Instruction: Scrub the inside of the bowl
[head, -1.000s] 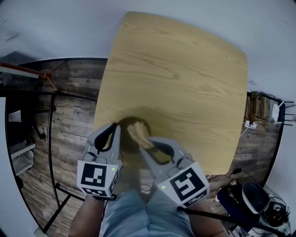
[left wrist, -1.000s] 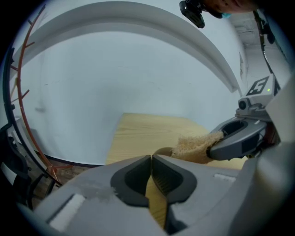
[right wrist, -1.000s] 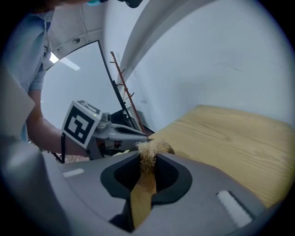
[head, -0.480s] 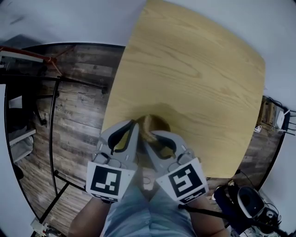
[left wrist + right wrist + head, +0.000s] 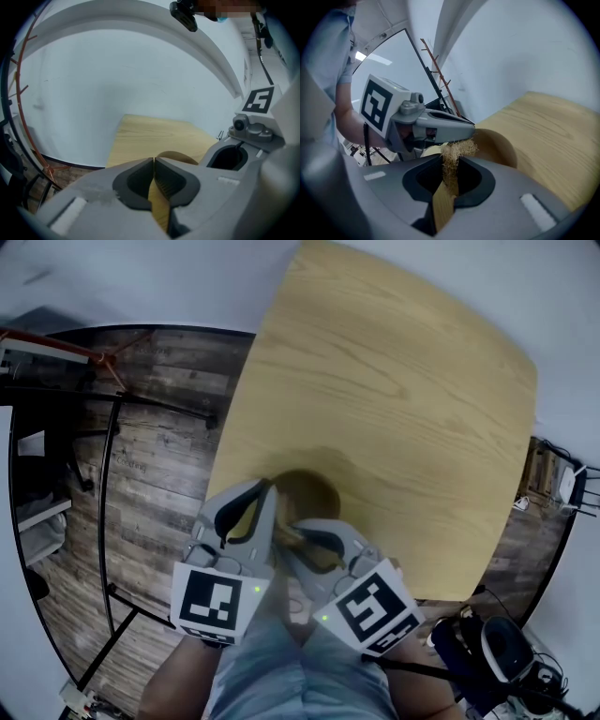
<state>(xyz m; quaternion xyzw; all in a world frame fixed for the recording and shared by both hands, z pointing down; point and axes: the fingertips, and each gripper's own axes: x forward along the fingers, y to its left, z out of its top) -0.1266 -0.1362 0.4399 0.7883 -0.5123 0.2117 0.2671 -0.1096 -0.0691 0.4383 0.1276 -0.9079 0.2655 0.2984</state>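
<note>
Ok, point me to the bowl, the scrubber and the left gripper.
bowl (image 5: 317, 487): head view, on its dark inside.
scrubber (image 5: 458, 149): right gripper view, on the fibre tuft above the jaws.
left gripper (image 5: 153, 163): left gripper view, where its closed tips meet.

The left gripper (image 5: 153, 164) and the right gripper (image 5: 451, 161) sit side by side, close to the person's body. Both point forward. The left one's fingers are pressed together on the rim of the bowl (image 5: 176, 156). The right one's fingers pinch a fuzzy scrubber (image 5: 457, 150).
</note>
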